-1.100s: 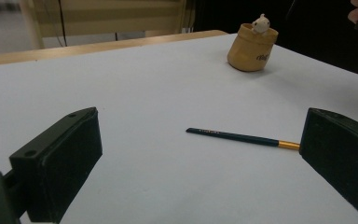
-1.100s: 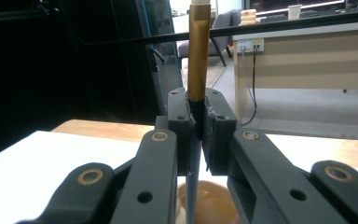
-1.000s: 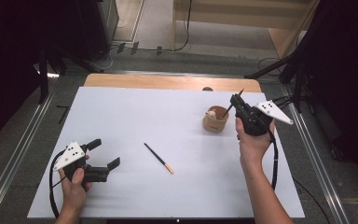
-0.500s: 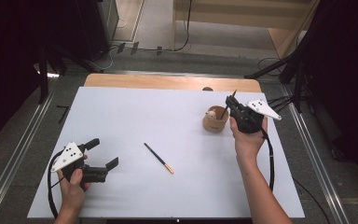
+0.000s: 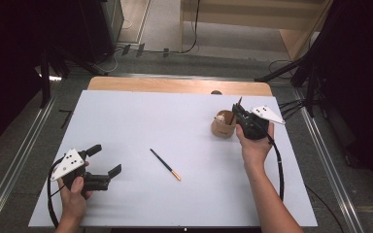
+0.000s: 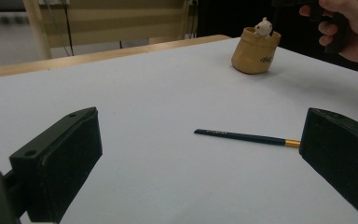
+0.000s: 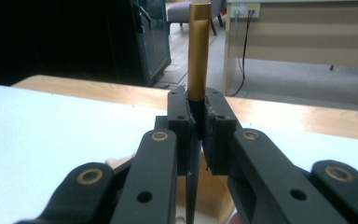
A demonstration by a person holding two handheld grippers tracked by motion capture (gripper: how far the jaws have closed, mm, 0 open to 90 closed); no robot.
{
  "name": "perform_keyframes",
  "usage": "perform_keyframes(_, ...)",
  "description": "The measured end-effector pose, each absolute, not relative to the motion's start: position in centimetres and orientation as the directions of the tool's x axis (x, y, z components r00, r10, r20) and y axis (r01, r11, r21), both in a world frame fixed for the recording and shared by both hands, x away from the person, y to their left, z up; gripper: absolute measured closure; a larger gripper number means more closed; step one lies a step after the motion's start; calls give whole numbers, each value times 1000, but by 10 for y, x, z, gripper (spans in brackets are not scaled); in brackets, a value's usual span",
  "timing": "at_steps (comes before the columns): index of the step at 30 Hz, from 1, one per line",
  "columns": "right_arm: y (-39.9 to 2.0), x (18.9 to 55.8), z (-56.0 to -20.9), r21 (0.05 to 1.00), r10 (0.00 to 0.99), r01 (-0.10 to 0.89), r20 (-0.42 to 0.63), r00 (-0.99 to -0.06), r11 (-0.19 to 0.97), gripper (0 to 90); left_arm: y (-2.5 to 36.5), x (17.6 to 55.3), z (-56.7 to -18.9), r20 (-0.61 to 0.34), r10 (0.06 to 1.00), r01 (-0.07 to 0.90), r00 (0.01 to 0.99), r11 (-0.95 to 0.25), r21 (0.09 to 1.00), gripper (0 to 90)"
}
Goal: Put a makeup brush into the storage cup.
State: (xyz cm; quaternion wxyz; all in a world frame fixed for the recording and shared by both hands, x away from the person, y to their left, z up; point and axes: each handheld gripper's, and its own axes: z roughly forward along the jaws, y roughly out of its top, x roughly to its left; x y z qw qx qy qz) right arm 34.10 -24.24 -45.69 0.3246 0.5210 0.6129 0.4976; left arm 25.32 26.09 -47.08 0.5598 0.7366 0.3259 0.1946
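My right gripper point(image 5: 238, 110) is shut on a dark pencil with a gold end point(image 7: 198, 46), held upright just over the right rim of a small brown cup point(image 5: 222, 125). In the right gripper view the pencil rises between the closed jaws of the right gripper point(image 7: 198, 116) and its lower end points down toward the cup. A small white figure point(image 6: 263, 27) sticks out of the cup point(image 6: 254, 51). A second dark pencil point(image 5: 165, 164) lies flat mid-table. My left gripper point(image 5: 107, 158) rests at the front left, open, nothing between its jaws; the second pencil point(image 6: 242, 136) lies ahead of it.
The white table sheet point(image 5: 175, 121) has a wooden strip point(image 5: 175, 86) along its far edge. Metal rails point(image 5: 14, 165) run down both sides. The right gripper's cable point(image 5: 278, 165) trails beside the forearm.
The right hand has come down and a little left with the pencil, closer over the cup. The left hand and the lying pencil have stayed put.
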Motion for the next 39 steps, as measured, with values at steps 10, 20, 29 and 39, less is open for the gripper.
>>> perform_keyframes(10,-242,341,-472,934,965,358,114,-237,-23,841,260,253,-471,-77,696,262,714,-163,951,0)
perform_keyframes(20,-248,335,-470,925,963,375,153,-220,-61,609,260,254,-470,-75,691,260,719,-167,951,0)
perform_keyframes(29,-256,312,-460,934,952,356,126,-278,-20,103,260,252,-470,-75,695,257,715,-161,953,0)
perform_keyframes(39,-272,277,-460,943,930,334,119,-348,4,0,260,252,-470,-70,694,255,717,-167,953,0)
